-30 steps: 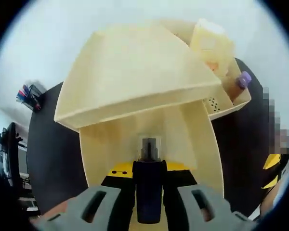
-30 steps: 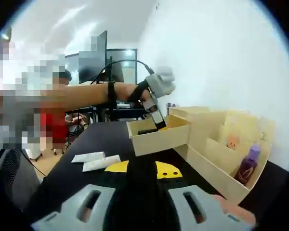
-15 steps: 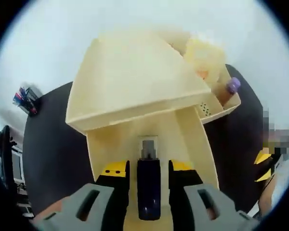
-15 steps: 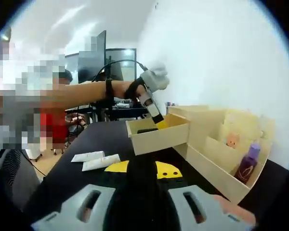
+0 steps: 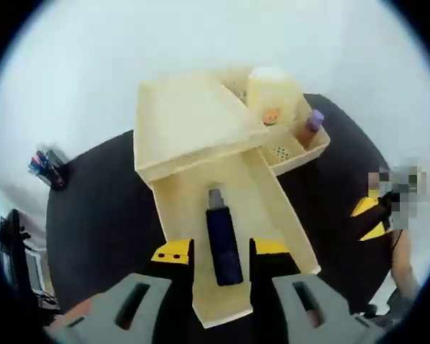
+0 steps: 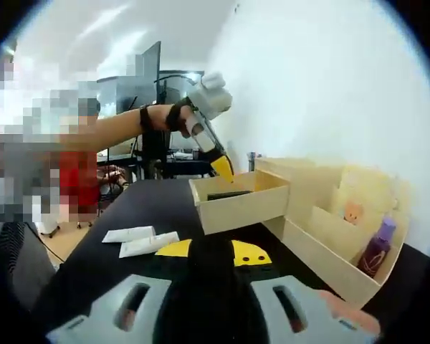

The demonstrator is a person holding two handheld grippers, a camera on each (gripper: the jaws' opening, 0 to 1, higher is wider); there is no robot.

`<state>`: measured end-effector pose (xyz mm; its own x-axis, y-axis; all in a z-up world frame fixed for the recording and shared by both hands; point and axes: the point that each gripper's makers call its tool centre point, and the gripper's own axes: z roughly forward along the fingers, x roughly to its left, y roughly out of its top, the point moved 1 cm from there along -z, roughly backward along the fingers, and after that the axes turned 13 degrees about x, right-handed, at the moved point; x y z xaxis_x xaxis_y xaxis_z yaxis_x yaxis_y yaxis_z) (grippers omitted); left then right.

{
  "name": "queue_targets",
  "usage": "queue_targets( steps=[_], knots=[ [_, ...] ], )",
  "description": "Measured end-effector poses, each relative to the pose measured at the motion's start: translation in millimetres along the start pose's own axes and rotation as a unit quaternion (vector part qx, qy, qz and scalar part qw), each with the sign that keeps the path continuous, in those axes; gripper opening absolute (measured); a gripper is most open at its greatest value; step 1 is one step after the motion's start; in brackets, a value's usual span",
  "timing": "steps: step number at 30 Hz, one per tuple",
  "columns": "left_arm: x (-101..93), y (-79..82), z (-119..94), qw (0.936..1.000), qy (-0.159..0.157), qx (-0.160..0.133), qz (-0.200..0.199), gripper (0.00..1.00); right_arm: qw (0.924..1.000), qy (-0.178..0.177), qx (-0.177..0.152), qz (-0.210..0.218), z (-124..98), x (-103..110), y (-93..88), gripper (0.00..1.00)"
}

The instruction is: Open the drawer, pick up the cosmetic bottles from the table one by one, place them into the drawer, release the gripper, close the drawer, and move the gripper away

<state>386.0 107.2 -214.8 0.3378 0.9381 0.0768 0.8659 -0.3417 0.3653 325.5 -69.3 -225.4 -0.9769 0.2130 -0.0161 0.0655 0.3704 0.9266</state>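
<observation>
On your left, a cup of pens [image 5: 44,166] stands at the round black table's [image 5: 100,215] edge below a bare white wall [image 5: 165,36]. Your left gripper [image 5: 221,252] hangs released over the pulled-out drawer [image 5: 272,215], where the dark blue cosmetic bottle [image 5: 223,238] lies flat. Beyond it, the cream organizer [image 5: 179,118] holds a purple-capped bottle [image 5: 309,127]. Your right gripper [image 6: 211,252] is clenched on a dark bottle [image 6: 211,283]; two white sachets [image 6: 142,239] lie beside it, monitors [image 6: 147,86] behind.
</observation>
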Motion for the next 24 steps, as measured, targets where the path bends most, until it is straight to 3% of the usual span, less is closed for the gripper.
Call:
queue_targets(
  steps=[4,6,8,9,11,12,13,14,17,18,20,22,23,24],
  knots=[
    [-14.1,6.2,-18,0.997,0.005,-0.075,0.015,0.27,0.9995,-0.022,-0.005,-0.02,0,-3,5.8,0.16],
    [-15.2,13.7,-33,0.9904,-0.001,-0.138,0.012,0.31,0.9983,-0.036,-0.008,-0.046,5,0,12.2,0.22],
    [-12.9,11.9,-49,0.9795,0.017,-0.2,0.01,0.37,0.9931,-0.081,-0.018,-0.083,10,0,25.8,0.34],
    [-6.0,8.4,-59,0.9704,0.048,-0.236,0.014,0.39,0.9888,-0.112,-0.02,-0.096,12,-1,32.5,0.37],
    [5.1,5.3,-71,0.955,0.086,-0.281,0.04,0.43,0.98,-0.156,-0.018,-0.122,20,-2,44.3,0.38],
    [9.3,1.3,-74,0.9499,0.091,-0.298,0.026,0.47,0.9773,-0.172,-0.021,-0.123,25,-3,50.0,0.44],
    [7.9,-2.2,-77,0.9437,0.089,-0.316,0.037,0.49,0.9788,-0.164,-0.017,-0.122,32,2,52.0,0.49],
    [12.9,0.1,-78,0.9404,0.081,-0.328,0.039,0.52,0.9788,-0.167,-0.017,-0.117,36,2,54.4,0.56],
    [18.8,-18.3,-75,0.9364,0.038,-0.349,0.008,0.6,0.9799,-0.175,-0.017,-0.094,49,2,51.6,0.7],
    [19.3,-27.9,-72,0.9372,0.046,-0.346,0.009,0.64,0.9784,-0.186,-0.013,-0.089,52,0,48.7,0.71],
    [34.6,-26.9,-74,0.924,0.06,-0.378,0.004,0.72,0.9751,-0.203,-0.011,-0.088,57,-2,47.6,0.71],
    [34.3,-30.9,-71,0.9186,0.05,-0.392,0.012,0.77,0.9731,-0.212,-0.01,-0.089,58,4,44.9,0.68],
    [36.8,-34.0,-68,0.9172,0.046,-0.396,0.003,0.8,0.9715,-0.217,-0.024,-0.093,56,9,48.7,0.65],
    [40.0,-35.0,-67,0.9115,0.046,-0.409,0.002,0.83,0.973,-0.208,-0.036,-0.093,54,16,52.1,0.62]
  ],
)
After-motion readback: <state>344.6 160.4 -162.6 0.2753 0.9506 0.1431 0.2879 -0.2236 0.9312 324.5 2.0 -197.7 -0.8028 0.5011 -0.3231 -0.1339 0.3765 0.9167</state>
